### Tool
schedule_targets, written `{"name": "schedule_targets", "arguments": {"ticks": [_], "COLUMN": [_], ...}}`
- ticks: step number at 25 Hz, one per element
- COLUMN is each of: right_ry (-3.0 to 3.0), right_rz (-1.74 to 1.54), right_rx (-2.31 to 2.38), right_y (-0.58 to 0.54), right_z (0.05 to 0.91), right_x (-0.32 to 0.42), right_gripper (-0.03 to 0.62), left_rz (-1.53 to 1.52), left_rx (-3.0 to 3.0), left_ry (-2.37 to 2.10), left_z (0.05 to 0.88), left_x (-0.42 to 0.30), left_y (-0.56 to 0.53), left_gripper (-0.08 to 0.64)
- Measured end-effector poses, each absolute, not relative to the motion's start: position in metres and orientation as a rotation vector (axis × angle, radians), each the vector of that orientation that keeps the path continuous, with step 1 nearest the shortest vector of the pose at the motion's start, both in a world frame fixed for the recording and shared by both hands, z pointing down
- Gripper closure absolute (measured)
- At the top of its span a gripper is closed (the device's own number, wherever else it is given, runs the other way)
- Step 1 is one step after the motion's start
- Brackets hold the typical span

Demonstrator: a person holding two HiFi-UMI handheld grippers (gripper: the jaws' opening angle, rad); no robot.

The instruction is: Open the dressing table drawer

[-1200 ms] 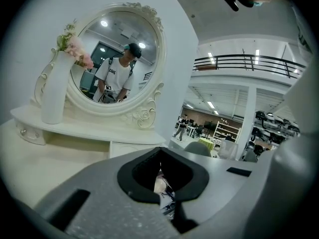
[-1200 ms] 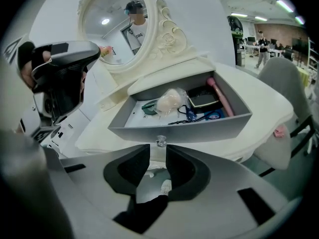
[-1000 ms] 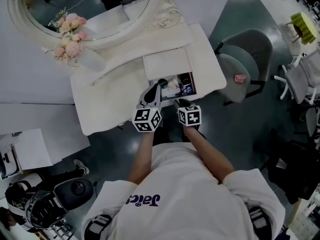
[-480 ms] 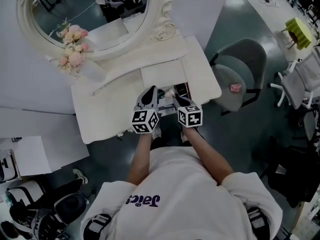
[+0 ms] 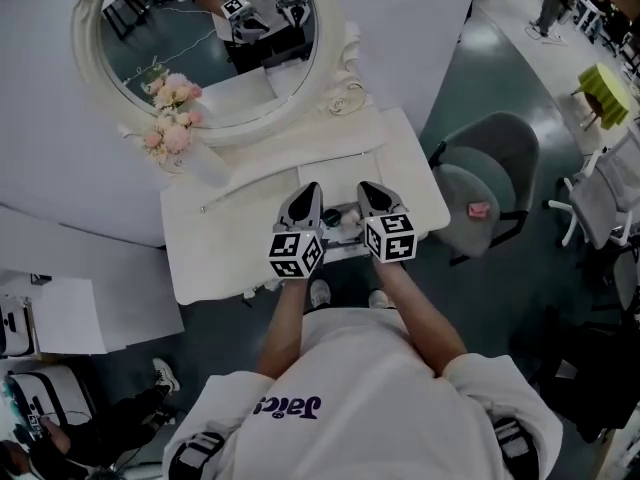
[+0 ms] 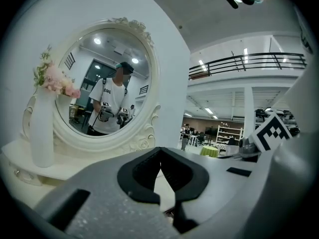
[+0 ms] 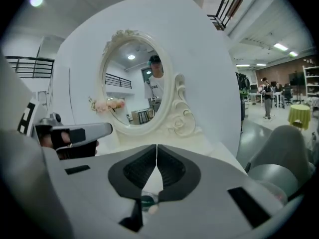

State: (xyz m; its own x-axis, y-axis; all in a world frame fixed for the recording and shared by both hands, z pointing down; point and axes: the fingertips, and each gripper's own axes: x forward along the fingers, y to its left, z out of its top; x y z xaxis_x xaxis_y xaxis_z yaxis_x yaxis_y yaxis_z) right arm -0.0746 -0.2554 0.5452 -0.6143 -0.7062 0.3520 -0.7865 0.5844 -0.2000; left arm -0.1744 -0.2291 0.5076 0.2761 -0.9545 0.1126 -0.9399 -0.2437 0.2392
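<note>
The white dressing table (image 5: 230,238) stands below me, and its drawer (image 5: 344,220) is pulled out at the front with small items inside. Both grippers hover side by side above the drawer, pointing toward the oval mirror (image 5: 215,38). The left gripper (image 5: 310,190) is shut with nothing in it, its tips meeting (image 6: 160,149). The right gripper (image 5: 369,190) is closing; its tips meet (image 7: 156,146) and nothing is between them. Neither one touches the drawer. Through the gap under the right jaws a small green-topped item (image 7: 148,201) shows.
A white vase of pink flowers (image 5: 175,128) stands on the table's left, before the mirror frame. A grey chair (image 5: 490,178) with a pink thing on its seat is to the right. White boxes (image 5: 60,313) lie on the floor at the left.
Both grippers have lifted up and away from the open drawer, the right one more. The right jaws have closed. The drawer stays pulled out.
</note>
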Motion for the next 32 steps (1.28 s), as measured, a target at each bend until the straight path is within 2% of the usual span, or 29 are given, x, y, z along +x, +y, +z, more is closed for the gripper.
{"name": "schedule_targets", "arguments": {"ticks": [11,32], "right_ry": [-2.759,-2.756], "right_rz": [0.177,0.053], "right_rx": [1.282,1.33], "right_y": [-0.267,-0.274], "right_z": [0.451,0.432], "right_x": [-0.101,-0.098], "right_gripper": [0.584,0.583], "left_rz": [-0.105,-0.115], "left_rx": [2.386,2.439], "left_ry": [-1.826,-1.838], "left_z": [0.46,0.447], "left_x": [-0.185,-0.182], "left_y": [-0.234,-0.235], "left_gripper": [0.545,0.545]}}
